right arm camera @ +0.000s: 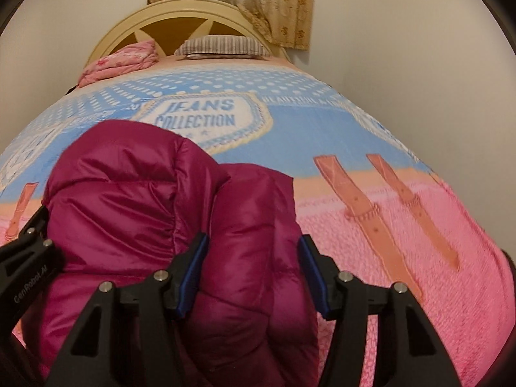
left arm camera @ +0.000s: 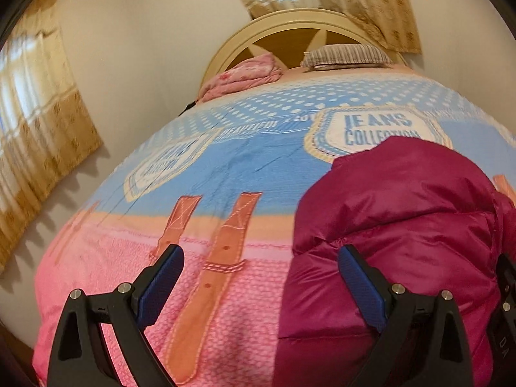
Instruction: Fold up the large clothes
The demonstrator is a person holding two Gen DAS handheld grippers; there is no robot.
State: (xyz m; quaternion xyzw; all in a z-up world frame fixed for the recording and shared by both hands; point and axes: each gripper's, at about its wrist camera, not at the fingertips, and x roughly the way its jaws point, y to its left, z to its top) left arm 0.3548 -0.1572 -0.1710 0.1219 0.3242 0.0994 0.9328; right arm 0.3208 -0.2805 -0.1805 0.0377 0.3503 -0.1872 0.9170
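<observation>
Folding the jacket [right arm camera: 154, 193] on the bed [right arm camera: 403, 251].
Our right gripper [right arm camera: 253, 274] straddles its edge, not yet pinching; left gripper [left arm camera: 258, 277] spread.

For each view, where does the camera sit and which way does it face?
Left wrist: on the left gripper, looking down the bed toward the headboard; its open fingers frame the bedspread, jacket at right.
Right wrist: on the right gripper, same heading; its fingers straddle the jacket without pinching it; the left gripper shows at left.
Shared: jacket, bedspread, headboard, pillow.
</observation>
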